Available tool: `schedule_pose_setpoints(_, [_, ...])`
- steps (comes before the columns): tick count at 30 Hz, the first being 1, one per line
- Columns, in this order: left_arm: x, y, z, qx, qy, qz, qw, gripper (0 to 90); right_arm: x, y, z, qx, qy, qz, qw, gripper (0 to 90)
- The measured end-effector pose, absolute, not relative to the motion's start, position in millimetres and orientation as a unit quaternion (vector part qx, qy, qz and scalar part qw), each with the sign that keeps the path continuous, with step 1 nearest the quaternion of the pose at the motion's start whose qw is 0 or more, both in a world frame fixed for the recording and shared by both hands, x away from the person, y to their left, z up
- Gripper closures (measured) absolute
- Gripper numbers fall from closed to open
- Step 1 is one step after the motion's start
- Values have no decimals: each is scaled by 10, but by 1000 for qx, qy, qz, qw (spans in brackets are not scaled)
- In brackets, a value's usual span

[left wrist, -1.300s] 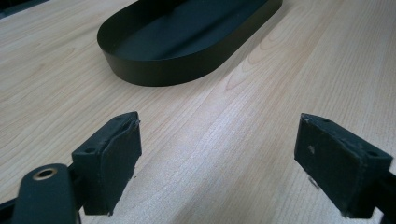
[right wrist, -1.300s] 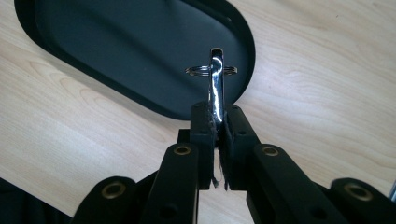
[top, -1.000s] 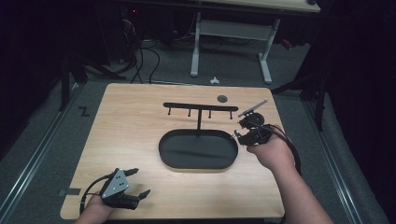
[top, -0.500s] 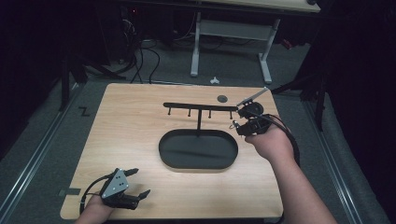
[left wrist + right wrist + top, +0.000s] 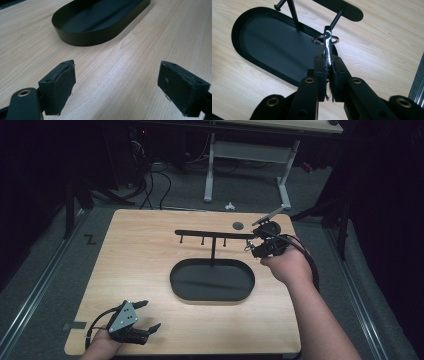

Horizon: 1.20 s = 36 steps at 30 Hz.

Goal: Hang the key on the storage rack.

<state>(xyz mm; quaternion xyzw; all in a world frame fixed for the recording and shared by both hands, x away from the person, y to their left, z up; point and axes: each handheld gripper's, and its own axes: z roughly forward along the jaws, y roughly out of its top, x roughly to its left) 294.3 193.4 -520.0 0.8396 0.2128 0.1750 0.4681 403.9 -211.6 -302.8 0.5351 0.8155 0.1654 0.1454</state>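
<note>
Key point(image 5: 327, 42) pinched in right gripper point(image 5: 329, 72); ring at peg point(image 5: 336, 16)

The rack point(image 5: 215, 234) stands in the tray point(image 5: 212, 281), mid-table point(image 5: 145, 255).

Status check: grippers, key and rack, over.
Right gripper shut on key, its ring at the rack's end peg, not hooked yet. Left gripper open, idle over table. Nothing in the way.

Light wooden table point(image 5: 150, 270). On it: black oval tray point(image 5: 212, 281) at centre, forming the base of a black hook rack point(image 5: 215, 234); small dark round disc point(image 5: 238, 225) near the far edge.
</note>
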Motion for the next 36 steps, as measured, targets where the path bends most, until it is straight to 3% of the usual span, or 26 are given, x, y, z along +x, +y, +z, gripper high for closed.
schedule_pose_setpoints(36, [2946,1937,-5199,840,213,173,469,153,4306,-2176,-3118,562,796,173,143,846])
